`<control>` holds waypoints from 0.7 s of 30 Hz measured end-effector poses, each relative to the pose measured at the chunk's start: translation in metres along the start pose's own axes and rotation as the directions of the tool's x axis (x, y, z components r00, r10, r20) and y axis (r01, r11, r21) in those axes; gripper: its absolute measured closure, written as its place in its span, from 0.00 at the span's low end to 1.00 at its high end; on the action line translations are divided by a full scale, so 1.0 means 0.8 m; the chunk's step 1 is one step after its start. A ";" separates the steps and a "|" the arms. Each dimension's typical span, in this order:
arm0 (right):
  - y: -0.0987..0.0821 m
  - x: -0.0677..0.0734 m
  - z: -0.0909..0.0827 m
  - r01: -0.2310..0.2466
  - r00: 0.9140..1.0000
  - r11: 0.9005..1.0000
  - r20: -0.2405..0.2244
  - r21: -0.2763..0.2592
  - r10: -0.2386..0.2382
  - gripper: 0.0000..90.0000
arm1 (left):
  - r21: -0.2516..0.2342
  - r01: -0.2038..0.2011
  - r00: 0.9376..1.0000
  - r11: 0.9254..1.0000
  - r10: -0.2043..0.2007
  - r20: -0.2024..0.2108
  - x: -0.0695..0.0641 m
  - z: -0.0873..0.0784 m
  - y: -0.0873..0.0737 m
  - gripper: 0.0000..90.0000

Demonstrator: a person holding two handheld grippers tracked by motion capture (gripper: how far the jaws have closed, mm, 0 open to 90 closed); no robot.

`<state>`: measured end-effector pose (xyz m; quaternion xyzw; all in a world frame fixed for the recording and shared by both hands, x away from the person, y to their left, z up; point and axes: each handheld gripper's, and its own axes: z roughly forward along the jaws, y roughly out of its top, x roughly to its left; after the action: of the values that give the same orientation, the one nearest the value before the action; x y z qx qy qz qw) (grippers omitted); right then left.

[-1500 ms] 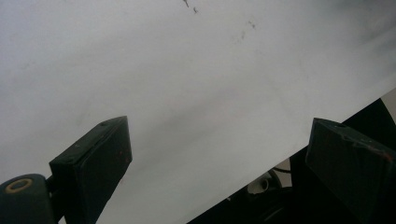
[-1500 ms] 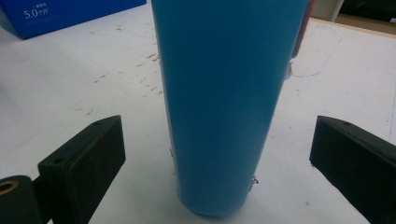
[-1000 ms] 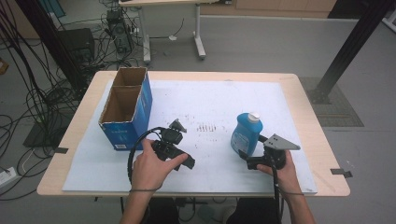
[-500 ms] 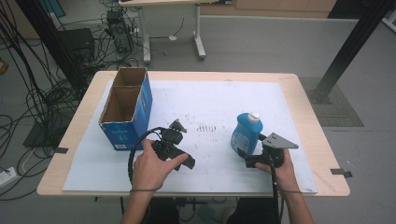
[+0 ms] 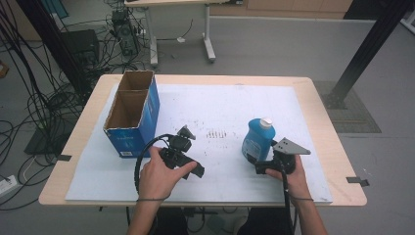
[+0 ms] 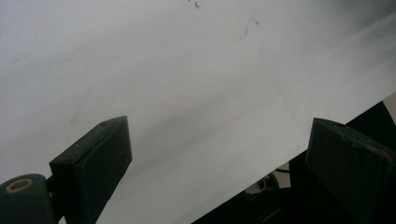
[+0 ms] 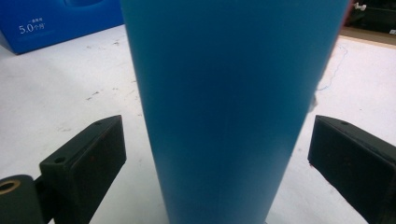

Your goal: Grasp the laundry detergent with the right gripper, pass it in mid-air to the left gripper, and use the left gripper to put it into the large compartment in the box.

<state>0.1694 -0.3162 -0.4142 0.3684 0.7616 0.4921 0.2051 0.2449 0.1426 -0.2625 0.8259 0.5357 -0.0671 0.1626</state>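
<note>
On the white sheet (image 5: 220,112) toward the table's right, the blue bottle (image 5: 258,139) stands upright between the spread jaws of the right gripper (image 5: 257,164), neither pad touching. Judged step: grasping it. A sound grip calls for centring the body, closing low and evenly, since the smooth wall may slip. Left gripper (image 5: 188,132) rests open, empty. An open blue carton (image 5: 131,113) sits far left. Cables (image 5: 34,103) crowd the grey floor beyond.

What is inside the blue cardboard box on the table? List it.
The blue cardboard box stands open-topped with two compartments. The high view shows bare brown inner walls and nothing lying in them, but the near walls hide part of each compartment's floor.
</note>
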 end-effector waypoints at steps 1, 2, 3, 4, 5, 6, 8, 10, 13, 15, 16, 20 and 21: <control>0.000 0.000 0.001 -0.001 1.000 1.000 -0.001 -0.002 0.001 0.05 | 0.000 0.000 1.000 1.000 0.000 0.001 0.000 0.000 0.000 0.08; 0.000 0.000 0.001 -0.002 1.000 1.000 -0.001 -0.002 0.002 0.05 | 0.000 0.001 1.000 1.000 -0.001 0.003 0.000 0.001 0.000 0.08; 0.000 0.000 0.002 0.001 1.000 1.000 0.000 -0.003 -0.001 0.05 | 0.000 0.001 1.000 1.000 -0.001 0.002 0.000 0.001 0.000 0.08; 0.000 0.000 0.002 -0.001 1.000 1.000 0.000 -0.003 0.001 0.05 | 0.001 -0.001 1.000 1.000 0.001 0.002 0.000 0.001 0.001 0.08; 0.000 0.000 0.003 -0.002 1.000 1.000 0.000 -0.004 0.002 0.05 | 0.000 -0.002 1.000 1.000 0.002 0.003 0.000 0.001 0.001 0.08; 0.000 0.000 0.003 -0.001 1.000 1.000 0.000 -0.002 0.001 0.05 | 0.001 -0.002 1.000 1.000 0.002 0.003 0.000 0.001 0.001 0.08; 0.000 0.000 0.004 -0.001 1.000 1.000 0.000 -0.002 0.001 0.05 | 0.002 -0.003 1.000 1.000 0.003 0.002 0.000 0.001 0.001 0.08; 0.000 0.000 0.005 0.000 1.000 1.000 0.000 -0.002 0.000 0.05 | 0.004 -0.003 1.000 1.000 0.003 0.001 0.000 0.002 0.002 0.08; -0.001 0.000 0.007 -0.003 1.000 1.000 -0.002 -0.007 0.003 0.05 | 0.003 -0.002 1.000 1.000 0.002 0.002 0.001 0.002 0.002 0.08; 0.000 0.000 0.008 -0.001 1.000 1.000 -0.003 -0.007 0.001 0.05 | 0.003 -0.001 1.000 1.000 0.001 0.003 0.001 0.003 0.002 0.08; 0.000 0.000 0.009 0.000 1.000 1.000 -0.004 -0.007 0.000 0.05 | 0.005 0.000 1.000 1.000 0.000 0.003 0.001 0.003 0.002 0.08; 0.000 0.000 0.010 -0.005 1.000 1.000 -0.004 -0.009 0.005 0.05 | 0.003 0.003 1.000 1.000 -0.003 0.003 0.002 0.003 0.002 0.08; 0.000 0.000 0.010 -0.005 1.000 1.000 -0.004 -0.010 0.005 0.05 | 0.003 0.002 1.000 1.000 -0.002 0.003 0.002 0.003 0.002 0.08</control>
<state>0.1745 -0.3116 -0.4179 0.3685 0.7586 0.4972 0.2040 0.2471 0.1424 -0.2650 0.8254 0.5364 -0.0693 0.1619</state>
